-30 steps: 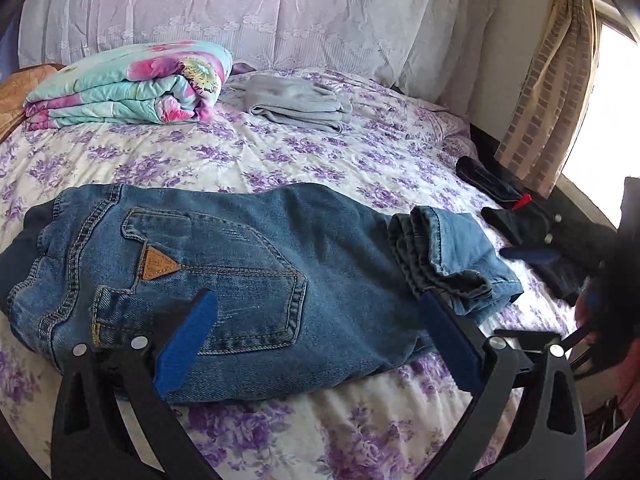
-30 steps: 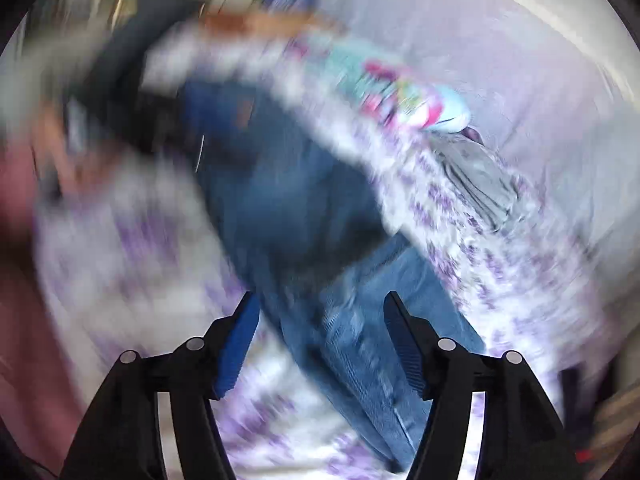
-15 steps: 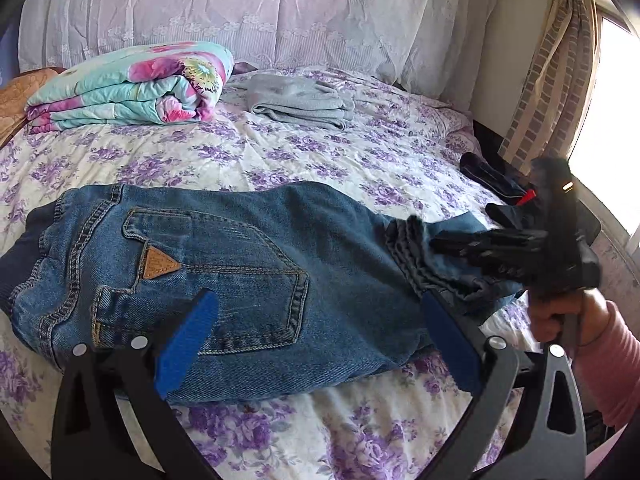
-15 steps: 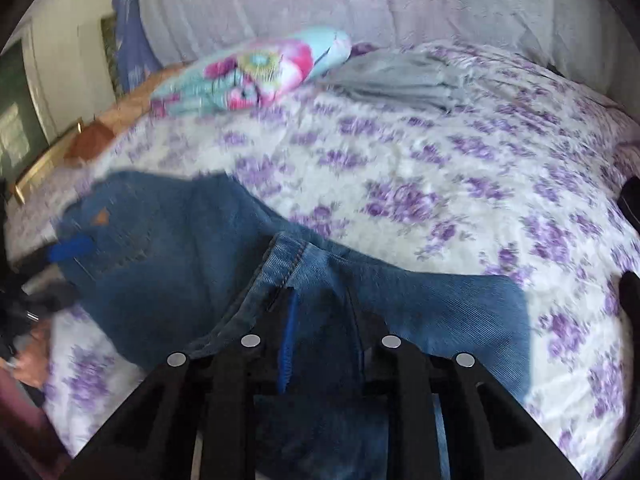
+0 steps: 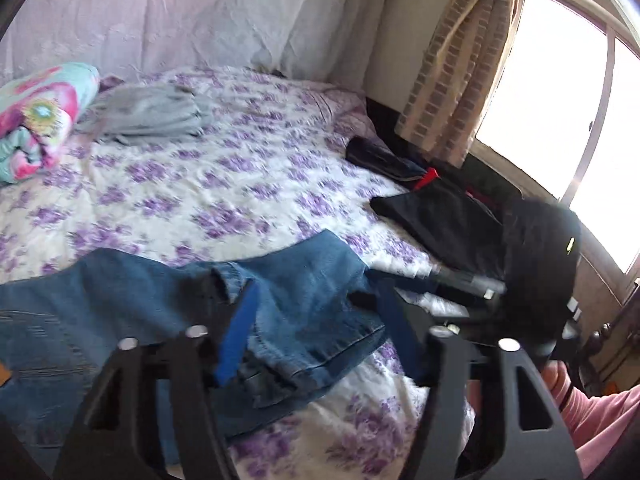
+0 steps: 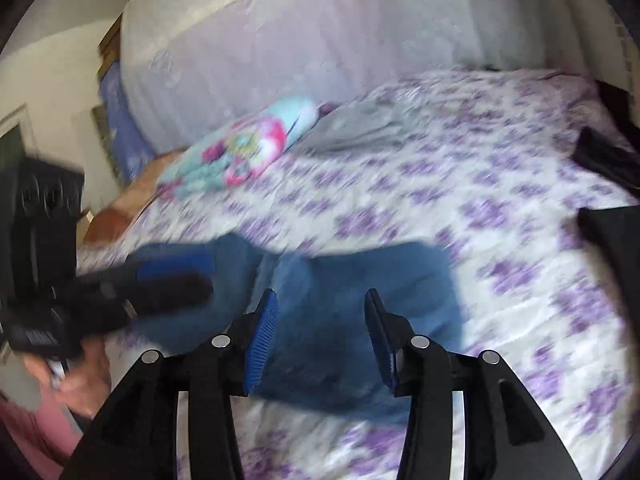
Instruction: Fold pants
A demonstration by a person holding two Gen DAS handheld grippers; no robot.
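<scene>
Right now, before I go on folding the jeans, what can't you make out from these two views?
- Jeans waistband: left wrist view, cut off at the left edge.
- Jeans near edge: both views, hidden behind the tong arms.
- Right tongs: right wrist view, motion blur; whether the pads touch denim is unclear.
- Left tongs: same doubt.
- Dark clothes: too dark to identify.

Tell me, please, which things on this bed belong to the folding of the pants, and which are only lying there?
Belong to the job:
- blue jeans
- left gripper, jaws apart over the jeans' leg end
- right gripper, jaws apart over the denim

Only lying about:
- folded floral blanket
- grey garment
- dark clothes near the window
- flowered bedsheet, merely the work surface
</scene>
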